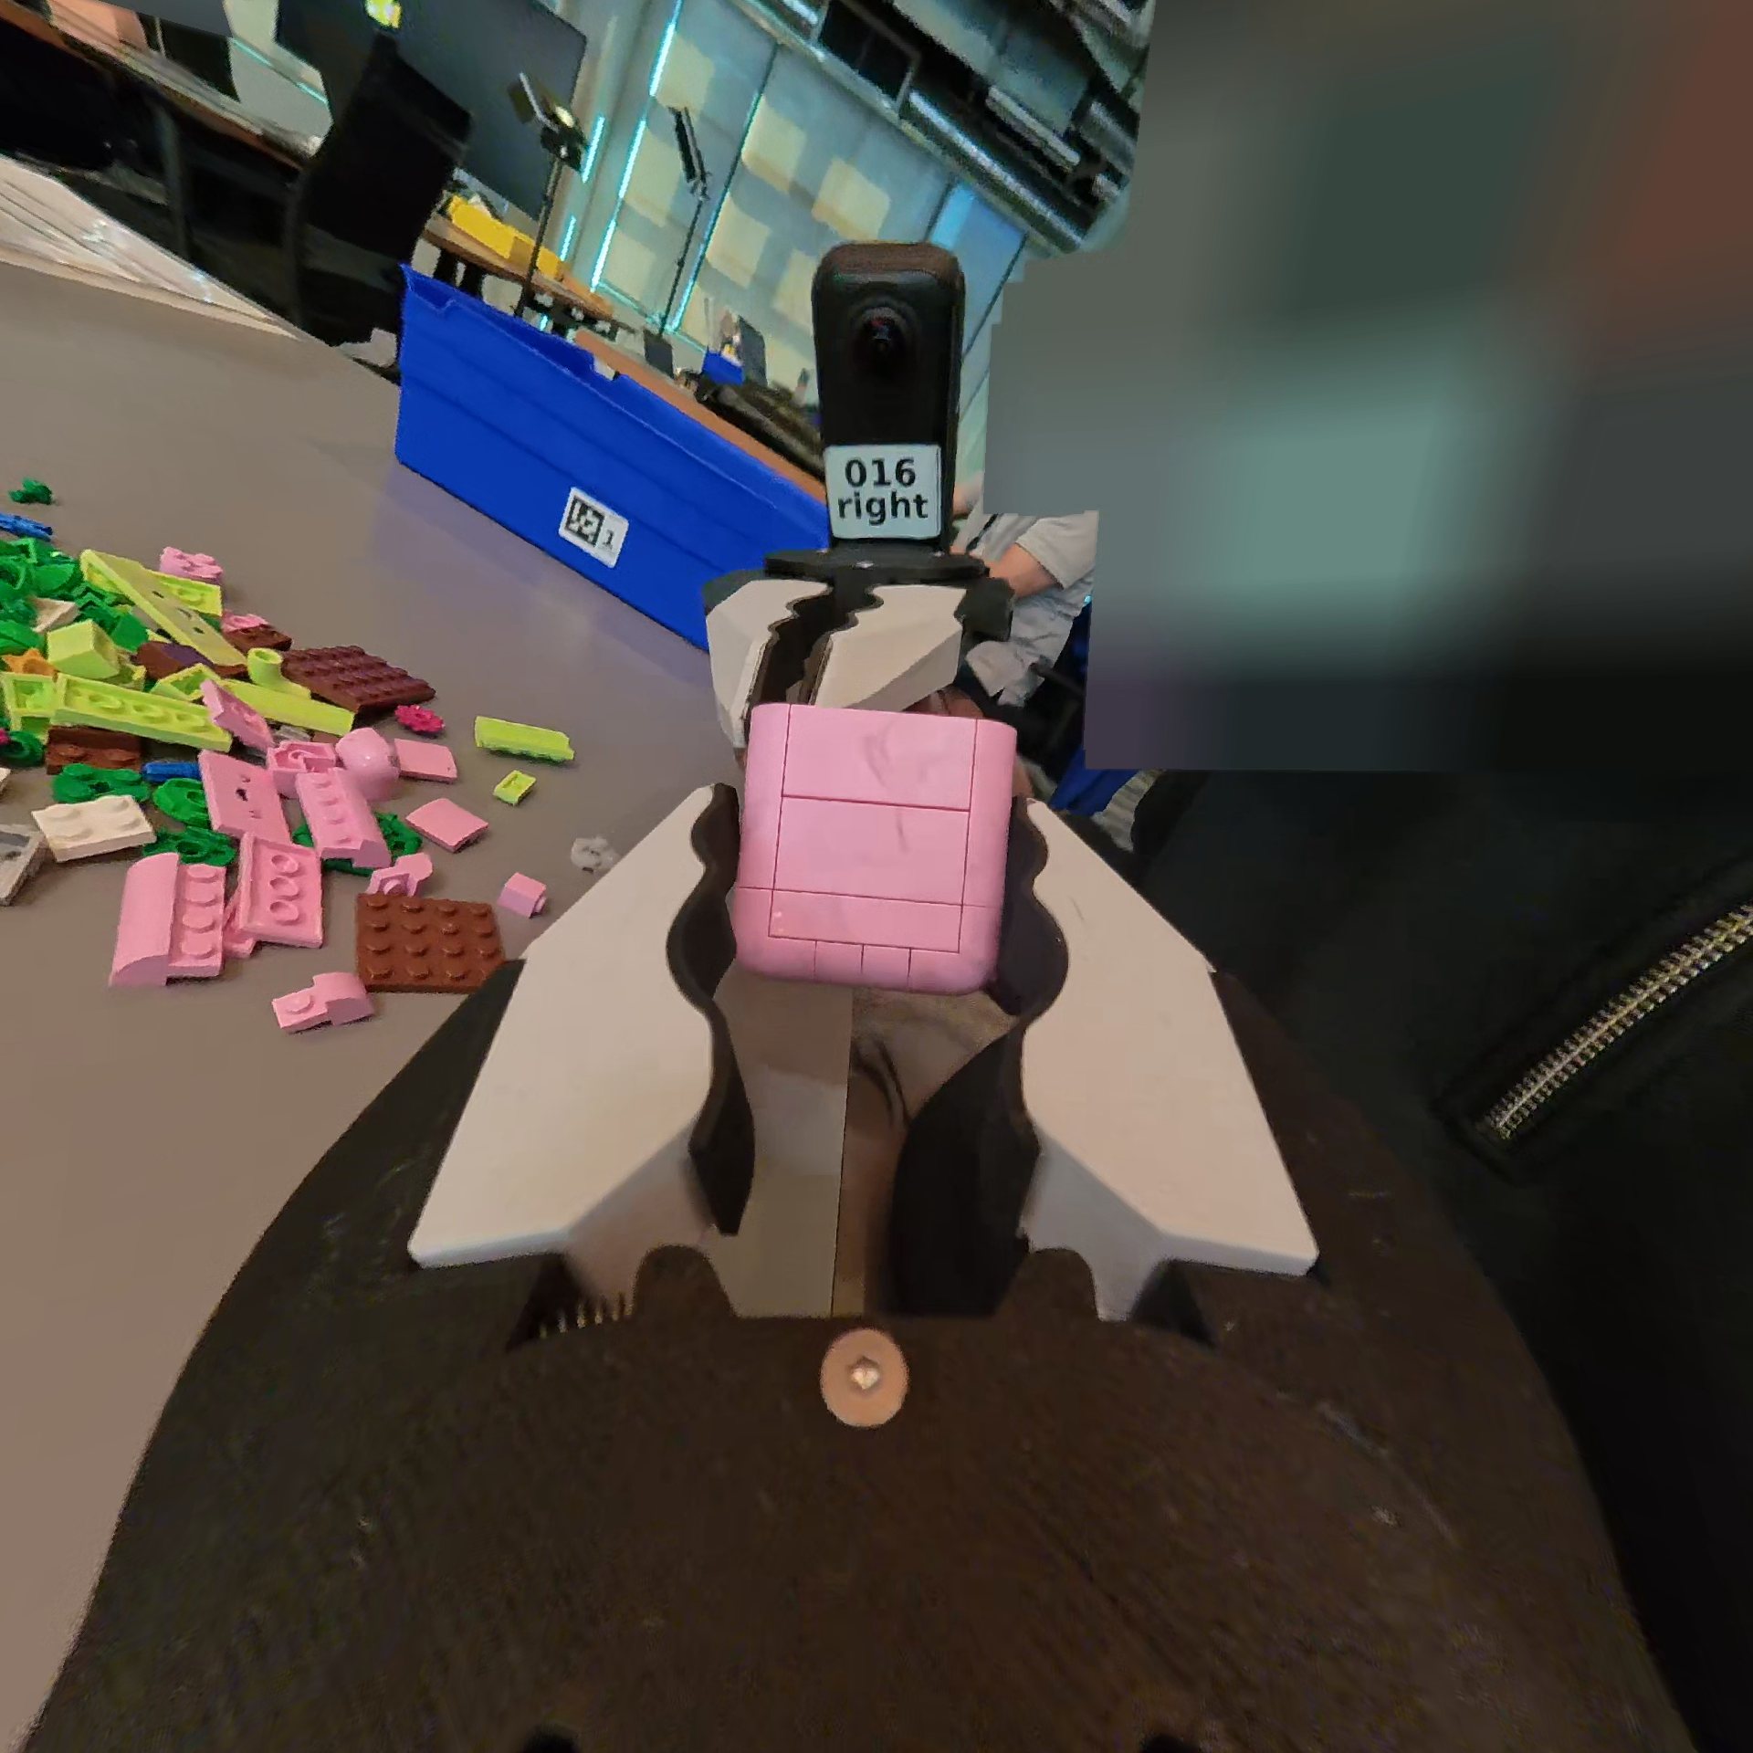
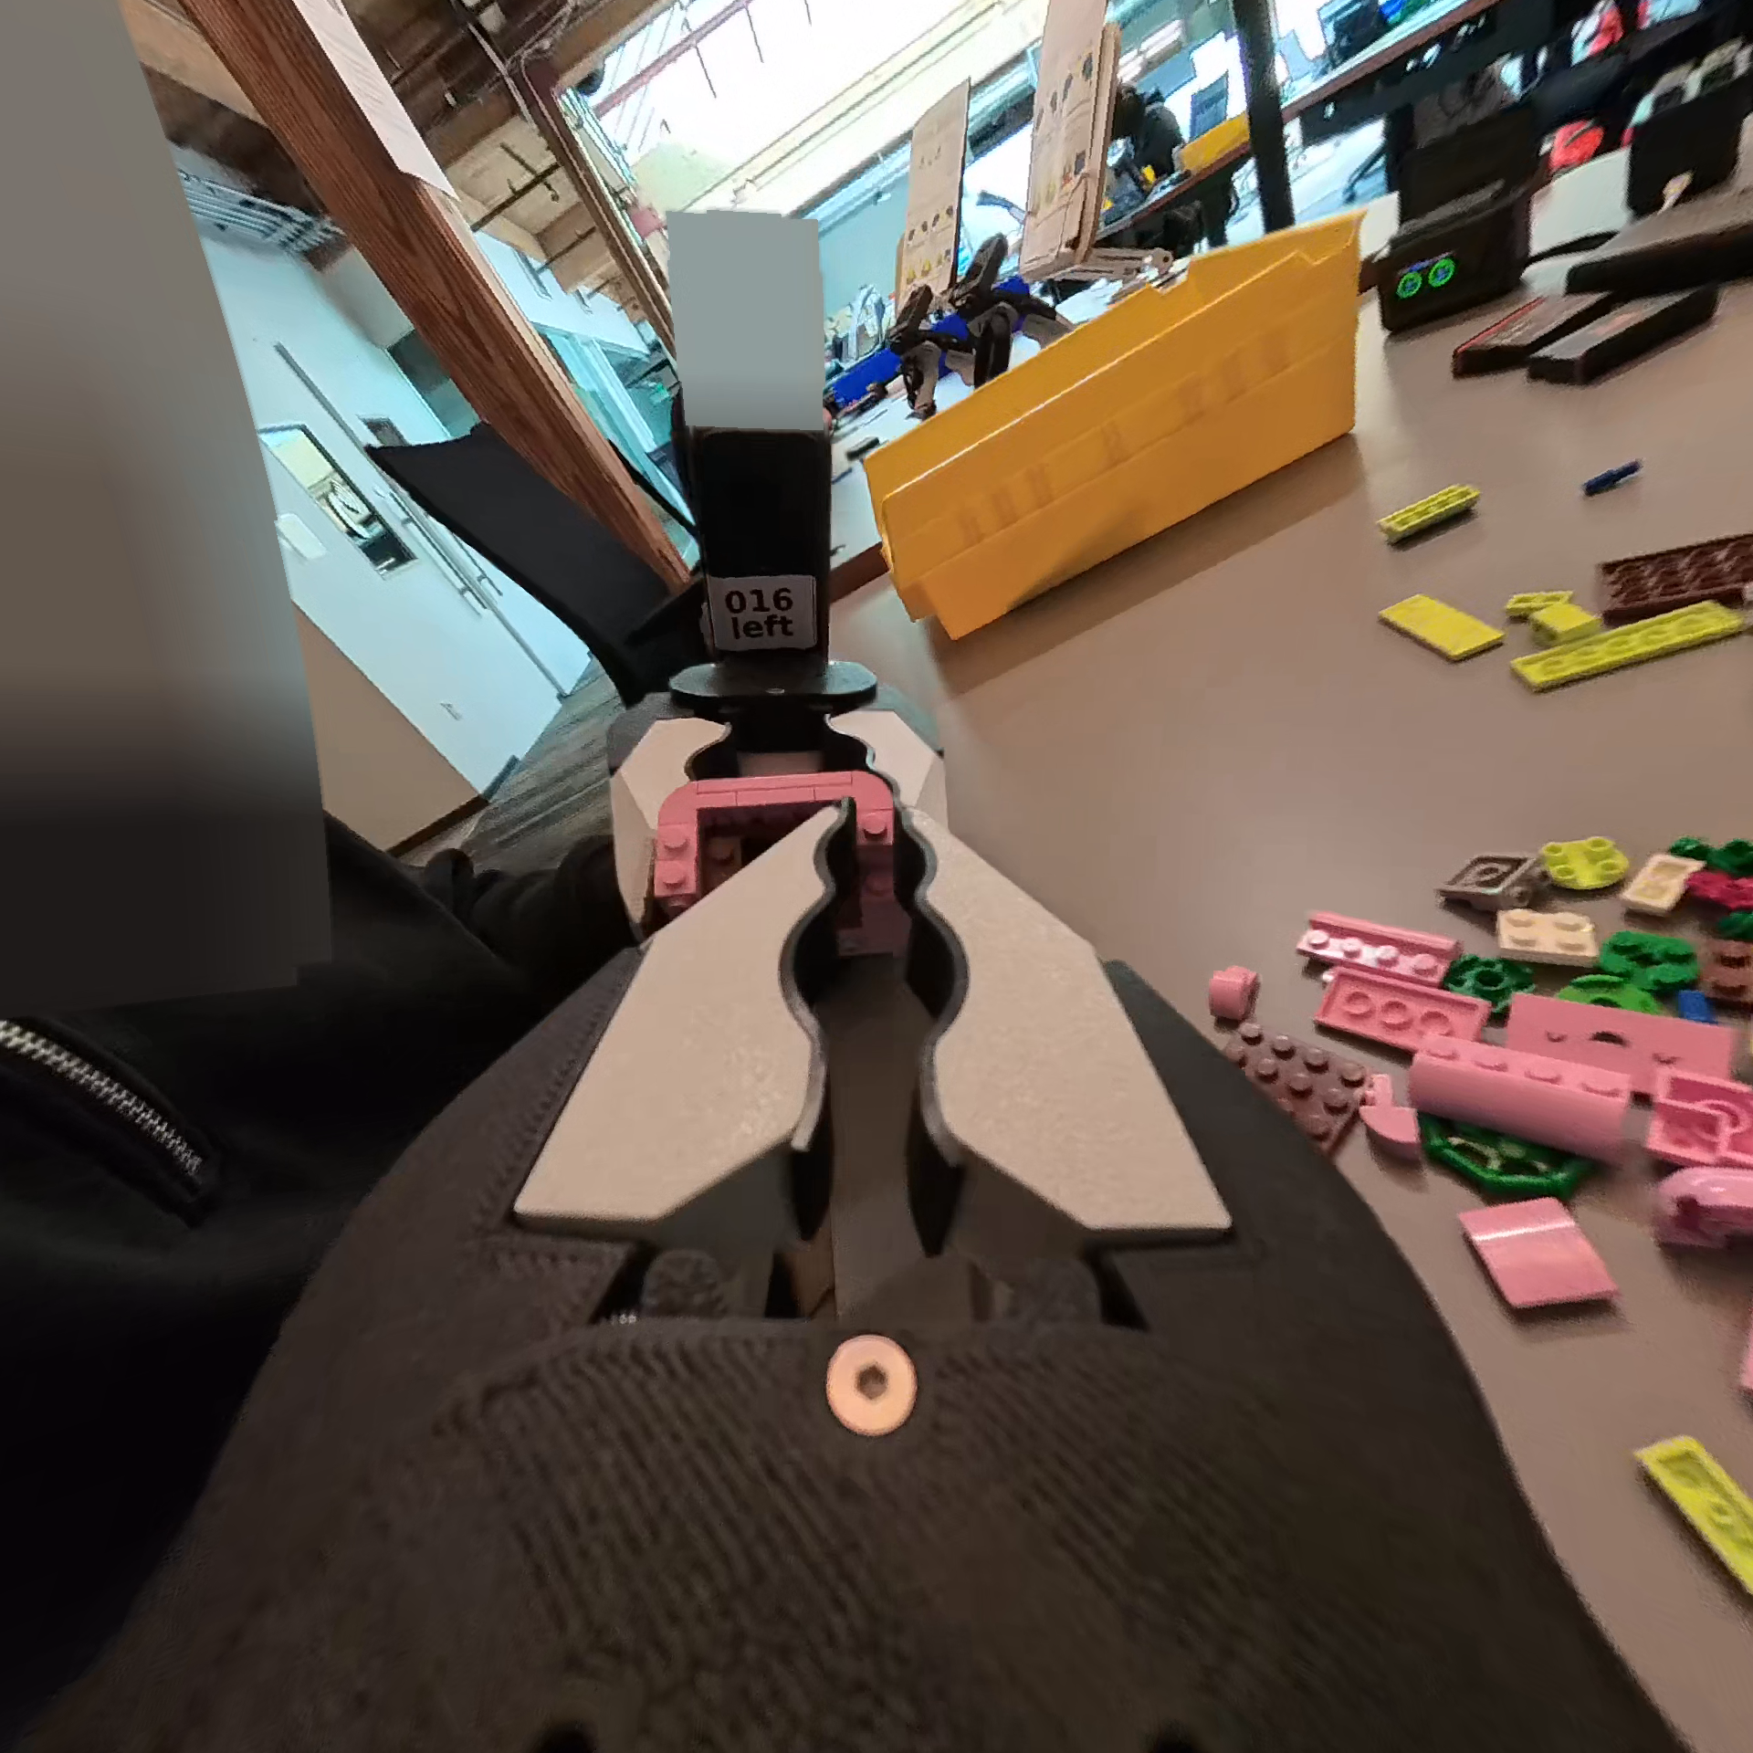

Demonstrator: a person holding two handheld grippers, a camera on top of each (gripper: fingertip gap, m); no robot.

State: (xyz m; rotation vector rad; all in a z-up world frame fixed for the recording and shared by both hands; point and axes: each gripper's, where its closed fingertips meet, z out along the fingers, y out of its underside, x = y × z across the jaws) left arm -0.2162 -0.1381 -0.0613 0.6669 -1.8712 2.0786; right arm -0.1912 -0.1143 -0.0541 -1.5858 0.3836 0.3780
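Observation:
A pink brick block (image 1: 873,854) with smooth tiled sides is held above the grey table's edge (image 1: 190,1186). My left gripper (image 1: 868,806) is shut on it, one finger on each side. In the right wrist view the block's (image 2: 678,854) open, studded inside faces me. My right gripper (image 2: 868,821) faces the left gripper (image 2: 773,787) head-on, with its jaws almost together around one side wall of the block. In the left wrist view the right gripper (image 1: 825,683) pokes in behind the block's top edge.
Loose pink, lime, green and brown bricks (image 1: 237,759) lie scattered on the table, also in the right wrist view (image 2: 1565,1043). A blue bin (image 1: 531,446) and a yellow bin (image 2: 1119,446) stand farther back. A person's black zipped jacket (image 1: 1518,1043) is close beside the grippers. The tips of both grippers are at nearly the same place.

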